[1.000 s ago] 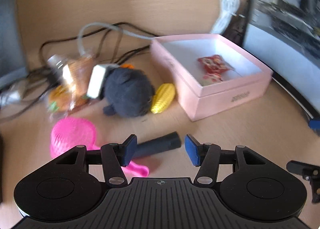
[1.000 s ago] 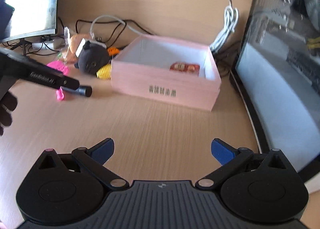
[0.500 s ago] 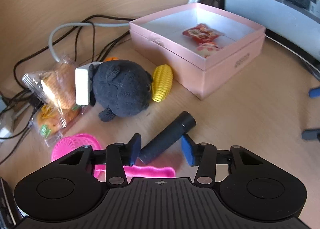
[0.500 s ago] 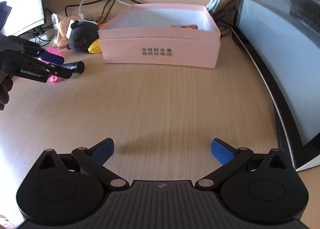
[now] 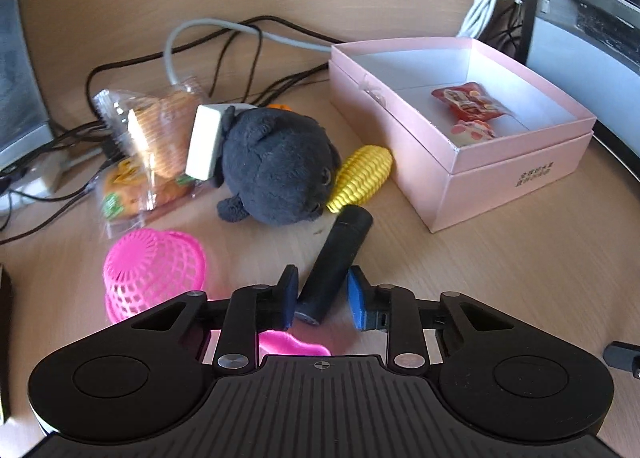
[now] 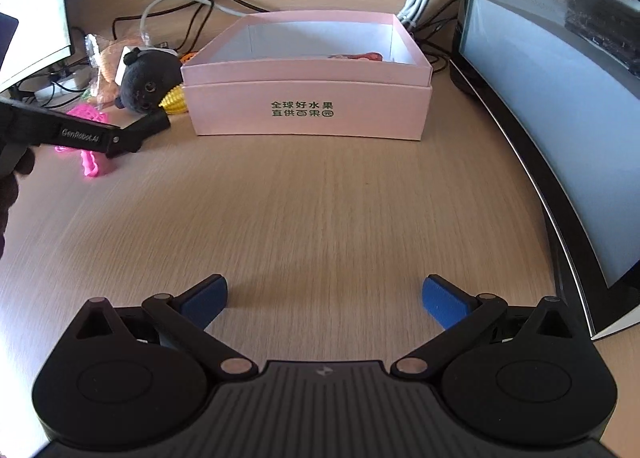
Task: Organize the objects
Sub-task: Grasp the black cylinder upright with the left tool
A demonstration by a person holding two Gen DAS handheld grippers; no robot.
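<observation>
- Desk (image 6: 320, 198) of pale wood grain; we see clutter at the far left and a pink box (image 6: 308, 110) at far centre.
- Left gripper (image 5: 322, 304): we note its jaws closing around the near end of a black cylinder (image 5: 340, 254). The left blue pad seems to touch the cylinder; the right pad stands just beside it with a thin gap.
- Black cylinder lies tilted on the desk, its far end pointing toward the yellow corn toy (image 5: 362, 176).
- Pink mesh basket (image 5: 154, 272) sits just left of the left gripper; a pink handle-like piece (image 5: 294, 344) shows under the jaws.
- Dark plush toy (image 5: 276, 168) rests beyond the cylinder, touching the yellow corn toy on its right. A white block (image 5: 206, 142) leans on its left side.
- Snack packets (image 5: 150, 150) in clear wrap lie left of the plush, over a tangle of cables (image 5: 224, 46).
- Pink box stands open to the right of the corn toy; a red wrapped sweet (image 5: 468, 100) and a pale one (image 5: 472, 130) lie inside.
- Right gripper (image 6: 324, 302): we see the fingers spread wide over bare desk, nothing between them, well apart from the box.
- Monitor (image 6: 560, 98) stands along the right edge.
</observation>
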